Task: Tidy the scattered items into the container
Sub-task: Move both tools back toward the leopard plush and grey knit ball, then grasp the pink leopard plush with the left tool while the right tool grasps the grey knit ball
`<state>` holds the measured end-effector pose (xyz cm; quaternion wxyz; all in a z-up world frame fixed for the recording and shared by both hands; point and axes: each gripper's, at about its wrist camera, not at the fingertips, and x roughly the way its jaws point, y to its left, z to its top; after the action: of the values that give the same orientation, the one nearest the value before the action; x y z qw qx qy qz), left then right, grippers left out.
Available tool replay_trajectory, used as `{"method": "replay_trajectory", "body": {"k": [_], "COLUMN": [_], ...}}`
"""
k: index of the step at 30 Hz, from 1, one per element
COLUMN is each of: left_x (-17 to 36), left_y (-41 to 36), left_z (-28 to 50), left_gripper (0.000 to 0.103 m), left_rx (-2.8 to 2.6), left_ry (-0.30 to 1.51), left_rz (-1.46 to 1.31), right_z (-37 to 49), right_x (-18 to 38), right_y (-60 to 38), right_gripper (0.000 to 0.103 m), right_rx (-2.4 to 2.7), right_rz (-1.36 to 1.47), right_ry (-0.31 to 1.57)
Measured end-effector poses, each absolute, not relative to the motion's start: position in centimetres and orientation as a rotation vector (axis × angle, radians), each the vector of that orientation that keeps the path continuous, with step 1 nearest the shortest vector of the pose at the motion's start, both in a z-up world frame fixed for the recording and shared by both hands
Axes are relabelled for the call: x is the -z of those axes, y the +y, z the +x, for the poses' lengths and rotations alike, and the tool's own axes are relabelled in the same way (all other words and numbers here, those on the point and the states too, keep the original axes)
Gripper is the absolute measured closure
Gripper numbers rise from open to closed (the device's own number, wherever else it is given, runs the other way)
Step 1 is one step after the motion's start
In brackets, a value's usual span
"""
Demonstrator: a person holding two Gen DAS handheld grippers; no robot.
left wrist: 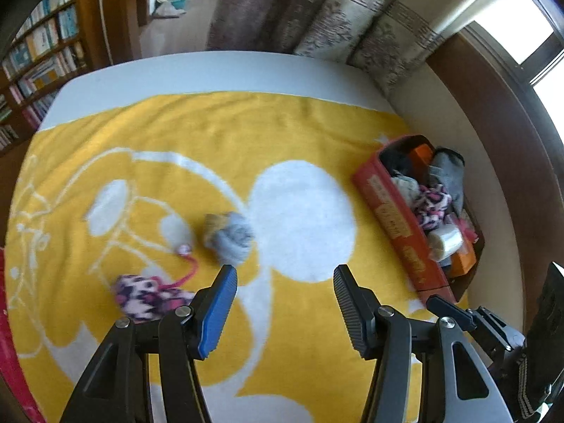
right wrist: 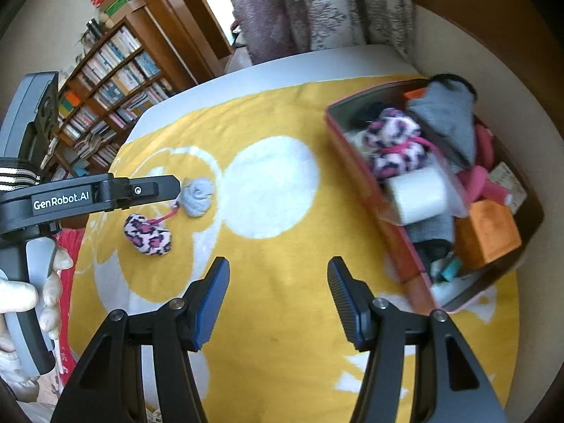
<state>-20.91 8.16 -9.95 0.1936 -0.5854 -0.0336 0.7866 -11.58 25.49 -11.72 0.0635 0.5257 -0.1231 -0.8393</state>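
A red box (left wrist: 398, 218) (right wrist: 398, 243) stands at the right of the yellow blanket, full of soft items: a pink leopard-print sock (right wrist: 394, 141), a grey sock (right wrist: 447, 120), a white roll (right wrist: 417, 194), an orange block (right wrist: 488, 232). On the blanket lie a balled grey sock (left wrist: 231, 236) (right wrist: 199, 195) and a pink leopard-print sock (left wrist: 148, 298) (right wrist: 148, 234) with a pink string. My left gripper (left wrist: 283, 275) is open and empty, just short of the grey sock; it also shows in the right wrist view (right wrist: 169, 187). My right gripper (right wrist: 278, 268) is open and empty over the blanket.
The yellow blanket (left wrist: 218, 130) with white shapes covers a bed. Patterned curtains (left wrist: 335, 21) hang behind it and a wooden bookshelf (right wrist: 116, 84) stands at the left. A wooden frame (left wrist: 504, 148) runs along the right side. A red cloth (right wrist: 68, 282) lies at the left edge.
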Motion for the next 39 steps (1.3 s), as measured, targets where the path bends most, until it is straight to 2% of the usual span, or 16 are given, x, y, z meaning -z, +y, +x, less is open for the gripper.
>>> {"method": "replay_trajectory", "body": {"k": [11, 26, 39], "left_x": [9.9, 11.0, 14.3], "left_y": [3.7, 0.6, -2.5], "left_z": [-20.7, -21.3, -21.6], "left_gripper": [0.045, 0.045, 0.045], "left_rx": [-2.270, -2.258, -2.149], "left_ry": [-0.005, 0.022, -0.170], "left_rz": [-1.622, -1.615, -1.752], "right_z": [-12.2, -12.7, -13.0], "right_x": [12.6, 13.4, 14.4], "right_y": [20.8, 17.9, 16.9], "right_gripper": [0.041, 0.040, 0.040], "right_rx": [2.498, 2.498, 2.486], "right_rz": [1.622, 1.662, 1.702], "right_ry": [-0.346, -0.349, -0.364]}}
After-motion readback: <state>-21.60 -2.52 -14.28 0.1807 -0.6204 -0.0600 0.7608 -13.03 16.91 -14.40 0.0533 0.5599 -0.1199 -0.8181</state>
